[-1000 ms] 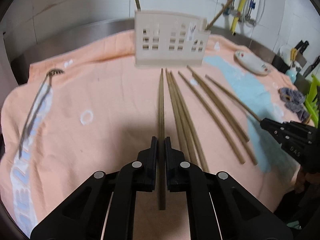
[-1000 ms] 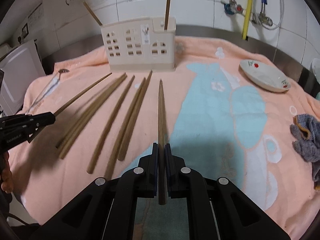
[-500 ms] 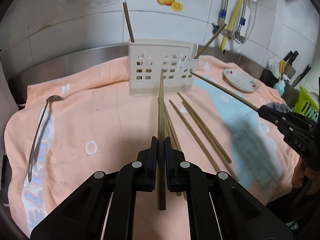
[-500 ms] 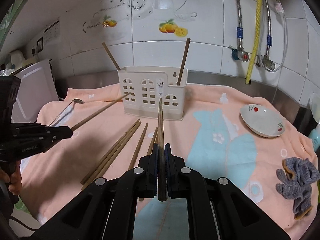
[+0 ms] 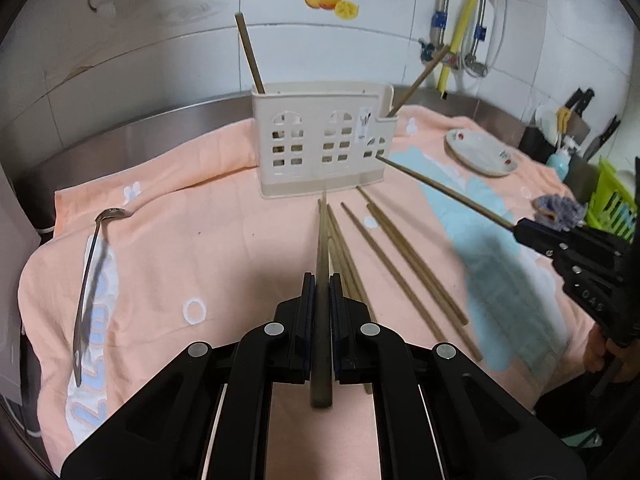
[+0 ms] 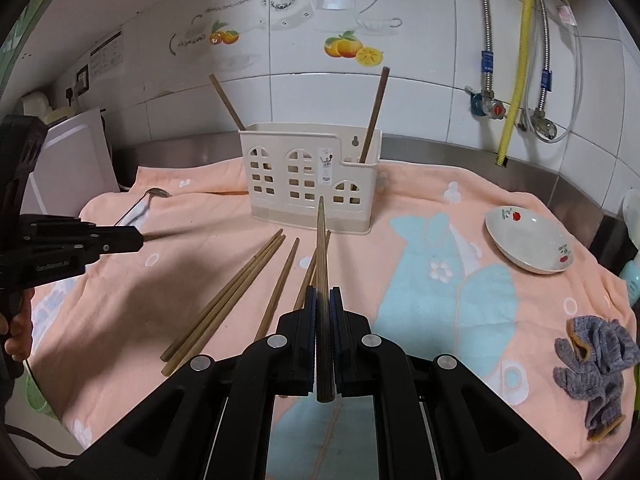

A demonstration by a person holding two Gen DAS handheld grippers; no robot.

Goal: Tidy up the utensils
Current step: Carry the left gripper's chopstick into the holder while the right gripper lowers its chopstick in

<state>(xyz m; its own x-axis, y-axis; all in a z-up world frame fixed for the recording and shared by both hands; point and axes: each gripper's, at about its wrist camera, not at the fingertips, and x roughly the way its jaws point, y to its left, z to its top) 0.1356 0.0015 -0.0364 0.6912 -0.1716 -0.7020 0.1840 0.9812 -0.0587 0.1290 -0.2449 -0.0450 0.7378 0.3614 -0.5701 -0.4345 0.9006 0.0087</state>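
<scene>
Each gripper is clamped on one chopstick, the left gripper [image 5: 319, 284] and right gripper [image 6: 323, 298] alike, each stick's long axis running out toward twelve o'clock at the cream utensil holder [image 5: 320, 148] standing ahead on the towel [image 5: 168, 248].

Black claw [image 5: 320, 288] with silver screws, blue-edged pads.

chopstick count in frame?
8. Two stand in the holder, at its left and right ends. One is in each gripper, left and right. Four lie on the towel. None seem hidden.
</scene>
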